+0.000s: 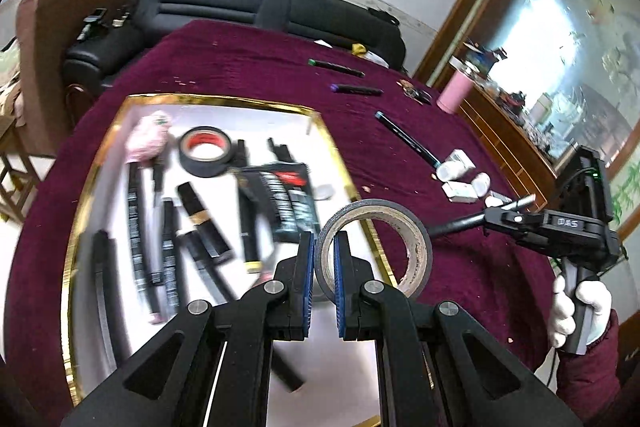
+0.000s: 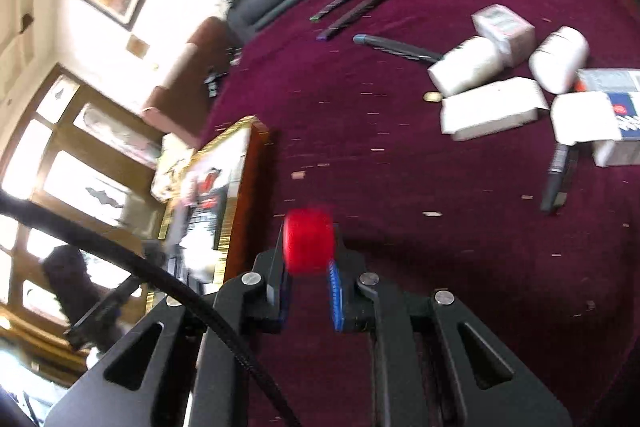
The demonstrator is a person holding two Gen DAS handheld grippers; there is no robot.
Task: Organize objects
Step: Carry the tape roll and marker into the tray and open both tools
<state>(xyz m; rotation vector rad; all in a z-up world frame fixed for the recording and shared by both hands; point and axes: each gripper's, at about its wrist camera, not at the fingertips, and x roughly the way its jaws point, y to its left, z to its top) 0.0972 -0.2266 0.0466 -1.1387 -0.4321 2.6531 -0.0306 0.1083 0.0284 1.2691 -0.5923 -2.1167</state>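
Maroon velvet cloth (image 1: 248, 67) covers the whole table, with a dark sofa (image 1: 224, 3) behind it at 12 o'clock in the left wrist view. Sitting on the cloth is a gold-rimmed tray (image 1: 86, 187), already loaded with a black tape roll (image 1: 206, 151), a pink fluffy thing (image 1: 147, 137), pens and a dark packet, all a bit blurry.

Left gripper (image 1: 324, 259) is nearly closed, its blue pads pinching the wall of a grey tape roll (image 1: 416, 239), which is held up over the tray's rim at about 4 o'clock of the tray.

Right gripper (image 2: 308, 267) is clamped on a small red cylinder (image 2: 308, 241), probably a cap or spool, too blurred to tell. It's above the cloth, just beside the tray's edge. White boxes (image 2: 492, 107) are clustered at 2 o'clock in the right wrist view, with pens (image 2: 352, 5) near 12.
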